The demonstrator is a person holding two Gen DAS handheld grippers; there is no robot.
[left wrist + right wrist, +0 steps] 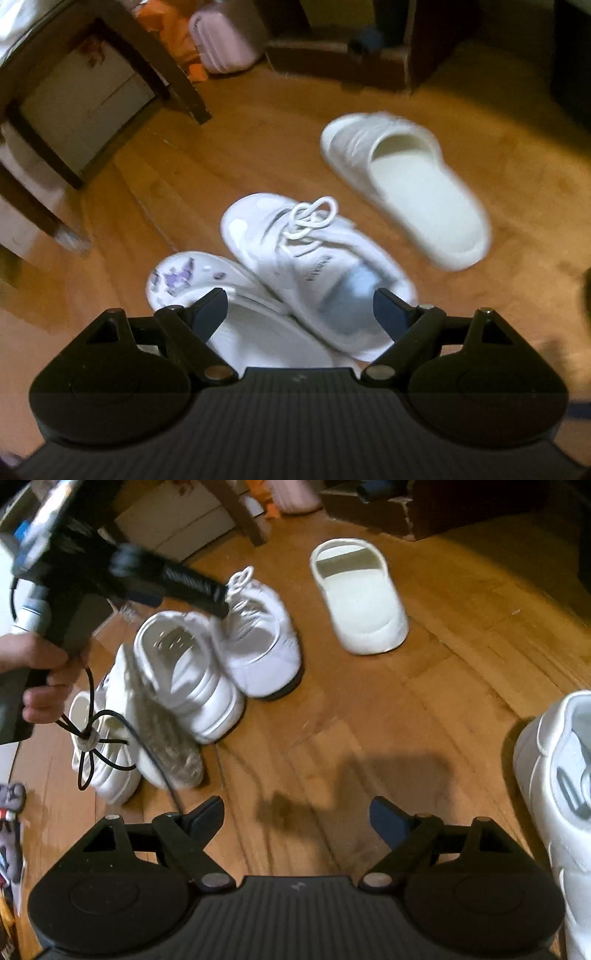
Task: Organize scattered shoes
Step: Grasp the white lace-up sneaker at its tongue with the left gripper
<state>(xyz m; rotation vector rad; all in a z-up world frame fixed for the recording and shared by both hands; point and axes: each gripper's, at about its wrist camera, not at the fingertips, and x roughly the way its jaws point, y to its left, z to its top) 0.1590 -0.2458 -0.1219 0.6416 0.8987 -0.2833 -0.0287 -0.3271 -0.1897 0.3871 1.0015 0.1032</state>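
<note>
The left gripper [300, 308] tilts steeply down, its two fingers spread wide with nothing pinched between the pads. A bare hand [40, 675] is wrapped round its handle, a thin black cord looping below the knuckles. The right gripper [297, 818] slants down the same way, jaws just as wide and empty.

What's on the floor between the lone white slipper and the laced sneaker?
Nothing: just bare wooden floor between the slipper and the laced sneaker, clearest in the right wrist view.

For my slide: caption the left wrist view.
Open left gripper above a white lace-up sneaker and purple-printed white slipper; plain cream slide sandal lies apart.
</note>
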